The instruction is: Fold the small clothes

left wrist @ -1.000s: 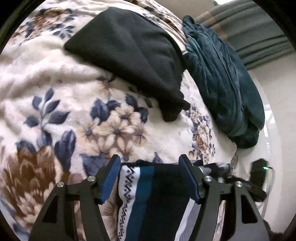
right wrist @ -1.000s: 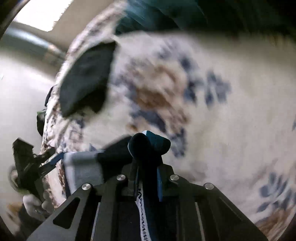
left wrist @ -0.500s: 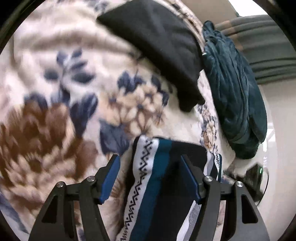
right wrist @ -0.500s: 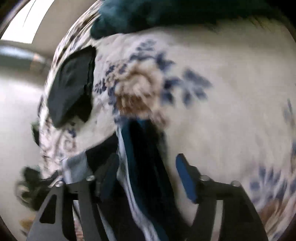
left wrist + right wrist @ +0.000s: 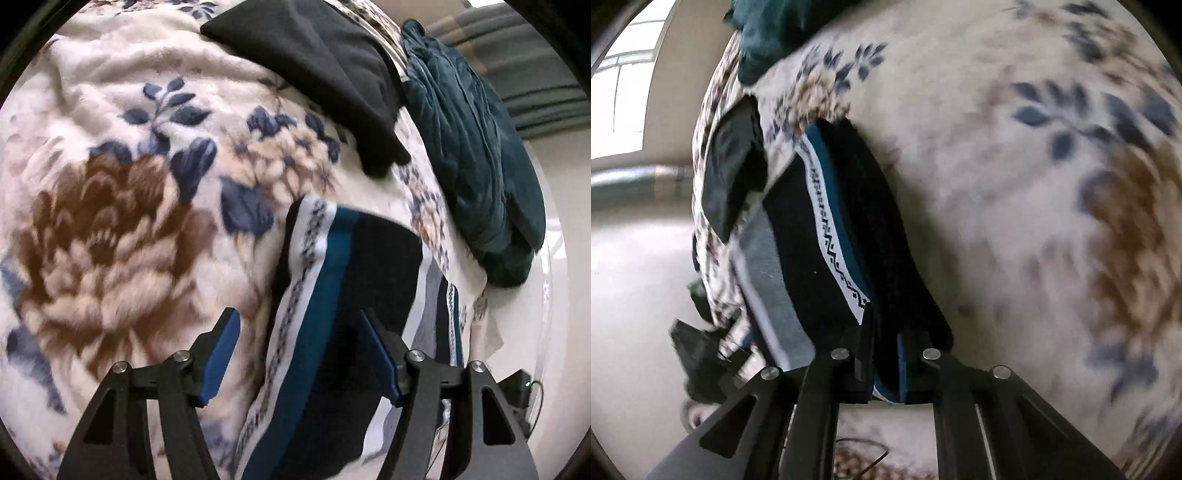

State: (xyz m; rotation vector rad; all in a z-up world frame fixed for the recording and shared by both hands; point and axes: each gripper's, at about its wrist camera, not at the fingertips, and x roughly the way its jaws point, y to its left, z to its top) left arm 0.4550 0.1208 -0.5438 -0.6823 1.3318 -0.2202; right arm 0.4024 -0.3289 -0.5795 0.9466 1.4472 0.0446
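Observation:
A small striped garment [image 5: 343, 325], black, teal and white with a zigzag band, lies on the floral blanket [image 5: 122, 206]. My left gripper [image 5: 301, 354] is open, its blue pads on either side of the garment's near end, gripping nothing. In the right wrist view the same garment [image 5: 827, 229] lies folded over itself, and my right gripper [image 5: 882, 360] is shut on its near edge.
A folded black garment [image 5: 325, 70] lies further back on the blanket; it also shows in the right wrist view [image 5: 733, 166]. A dark teal velvet garment [image 5: 476, 155] is heaped at the bed's right edge. A black device [image 5: 517, 391] sits on the floor beyond the edge.
My right gripper let go of the garment, opened, then shut again on its near edge. The left gripper stayed open and drew back, so more of the garment shows.

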